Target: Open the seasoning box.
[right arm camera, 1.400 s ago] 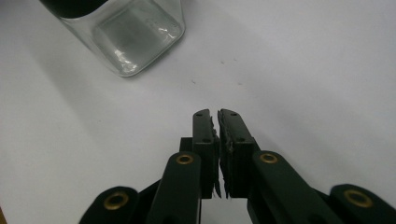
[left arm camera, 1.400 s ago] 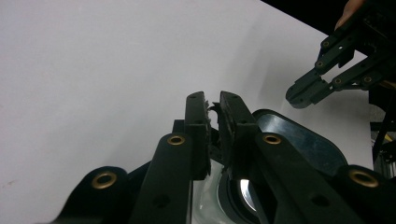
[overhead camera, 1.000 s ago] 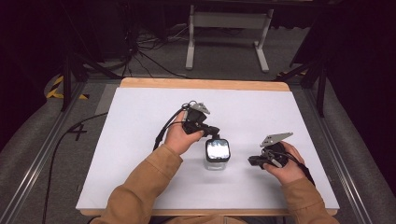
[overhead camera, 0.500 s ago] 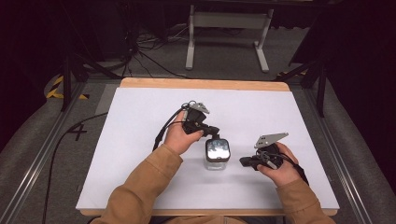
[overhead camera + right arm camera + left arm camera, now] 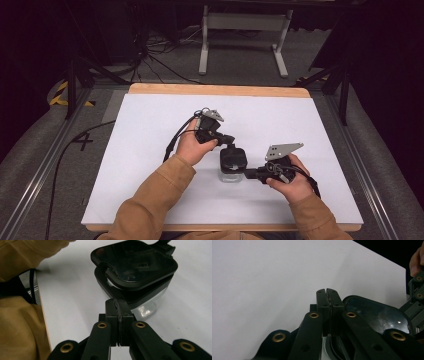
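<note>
A small clear container (image 5: 230,176) with a black lid (image 5: 233,159) stands at the middle of the white table. My left gripper (image 5: 230,142) reaches in from the far left, jaws shut, its tip at the lid's far edge. In the left gripper view the shut left gripper (image 5: 327,290) has the glossy lid (image 5: 374,312) just to its right. My right gripper (image 5: 248,173) lies low at the container's right side, shut with nothing between its jaws. In the right gripper view the right gripper (image 5: 117,300) points at the container (image 5: 147,307). Its lid (image 5: 135,265) rests slightly askew.
The white sheet (image 5: 150,150) covers a wooden-edged table (image 5: 215,90). A black cable (image 5: 172,142) trails from the left gripper. Tan sleeves (image 5: 150,205) come in from the near edge. A metal stand (image 5: 242,22) and cables lie on the floor beyond.
My right gripper has moved left, up to the container's side. The container's top, bright before, now shows black. The left hand has stayed where it was.
</note>
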Demonstrator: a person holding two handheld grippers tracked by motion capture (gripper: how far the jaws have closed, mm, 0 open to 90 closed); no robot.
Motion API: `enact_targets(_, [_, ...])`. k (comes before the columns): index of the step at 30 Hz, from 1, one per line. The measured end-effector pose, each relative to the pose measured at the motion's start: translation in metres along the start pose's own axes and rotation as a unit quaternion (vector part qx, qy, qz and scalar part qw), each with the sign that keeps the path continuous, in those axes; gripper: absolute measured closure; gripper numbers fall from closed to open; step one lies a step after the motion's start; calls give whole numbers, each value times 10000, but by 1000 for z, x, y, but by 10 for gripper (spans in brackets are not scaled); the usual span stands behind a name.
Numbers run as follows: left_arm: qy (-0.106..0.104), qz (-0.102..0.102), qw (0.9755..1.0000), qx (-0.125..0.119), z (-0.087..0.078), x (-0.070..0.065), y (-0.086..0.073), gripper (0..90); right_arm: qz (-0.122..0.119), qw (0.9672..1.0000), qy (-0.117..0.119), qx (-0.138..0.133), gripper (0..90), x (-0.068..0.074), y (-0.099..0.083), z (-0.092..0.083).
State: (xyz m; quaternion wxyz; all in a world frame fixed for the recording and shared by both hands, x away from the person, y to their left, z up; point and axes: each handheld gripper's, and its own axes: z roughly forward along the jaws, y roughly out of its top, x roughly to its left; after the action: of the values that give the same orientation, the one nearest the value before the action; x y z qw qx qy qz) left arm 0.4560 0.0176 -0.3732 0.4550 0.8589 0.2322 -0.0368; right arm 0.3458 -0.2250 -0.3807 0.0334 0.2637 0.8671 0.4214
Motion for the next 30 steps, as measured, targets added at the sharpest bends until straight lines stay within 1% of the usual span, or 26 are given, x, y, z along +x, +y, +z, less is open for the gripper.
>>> enact_targets(2, [16,-10,10000,1,0,0,0,899,-25,10000,-30,-78,900,1,1,0])
enact_targets(5, [74,16,10000,5,1,0,0,899,-20,9999,-51,-119,899,1,1,1])
enact_targets(6, [86,-25,10000,-8,1,0,-1,900,-16,9999,-63,-142,899,1,2,1])
enact_targets(11, [106,-33,9999,11,1,0,-1,900,-24,9992,-160,-362,900,2,3,0])
enact_targets(13, [101,-44,9999,13,1,0,-1,900,-4,9990,-175,-402,900,2,3,0])
enact_targets(14, [96,-29,9999,110,-1,1,0,900,-21,9987,-206,-464,900,2,4,0])
enact_targets(15, [92,-29,9999,54,0,1,-1,900,-5,9983,-242,-538,900,2,4,-1])
enact_targets(16, [96,-36,9999,56,-1,1,-1,900,-1,9977,-276,-619,900,2,5,-2])
enact_targets(17, [54,-78,9999,54,-2,1,-1,900,-5,9974,-297,-662,900,2,5,-3])
enact_targets(18, [54,-78,9999,54,-2,1,-1,897,-5,9974,-297,-662,900,2,5,-3])
enact_targets(19, [-18,-114,9999,45,-3,1,-1,897,5,9967,-302,-759,900,1,6,-4])
enact_targets(20, [-22,-109,9999,30,-5,2,-1,884,18,9962,-301,-817,900,1,6,-4])
enact_targets(21, [5,-115,9999,-43,-6,1,-1,873,10,9959,-330,-844,900,1,7,-5])
enact_targets(23, [65,-98,9998,-174,-14,-1,0,860,-7,9954,-341,-893,900,1,7,-5])
enact_targets(24, [92,-40,9998,-193,-20,-2,0,857,-12,9951,-347,-921,900,1,8,-5])
enact_targets(26, [98,-94,9993,-347,-29,-6,0,857,-16,9948,-330,-964,900,1,9,-6])
enact_targets(30, [94,-85,9984,-558,-58,-19,-3,863,-42,9941,-303,-1043,900,0,13,-7])
